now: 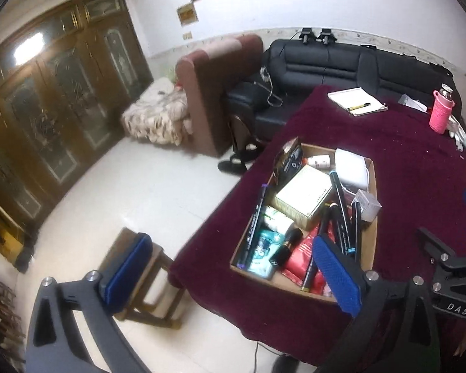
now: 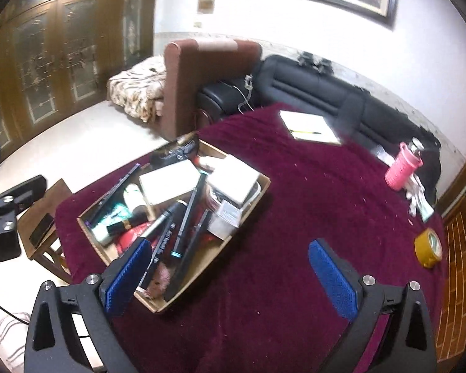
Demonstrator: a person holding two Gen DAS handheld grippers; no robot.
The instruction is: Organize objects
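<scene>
Here, a wide surface point(image 2: 295, 202) draped in dark red cloth fills most of both views, with a black sofa point(image 1: 341, 62) behind it. Near the surface's left edge sits an open cardboard box point(image 2: 258, 186), crammed with markers point(image 1: 341, 208), a white carton point(image 1: 304, 195), a red pouch point(image 1: 301, 255) and small bottles. Farther back lies a notepad point(image 1: 357, 99) with a pen point(image 1: 358, 107) on it. A pink bottle point(image 2: 400, 168) stands near the far right edge, and a roll of yellow tape point(image 2: 428, 248) lies closer on the right. The left gripper point(image 1: 233, 273) hangs above the box's near-left corner, its blue fingers point(image 1: 335, 273) spread fully apart and holding nothing. The right gripper point(image 2: 230, 279) hangs over the cloth just right of the box, its fingers likewise wide apart and empty.
</scene>
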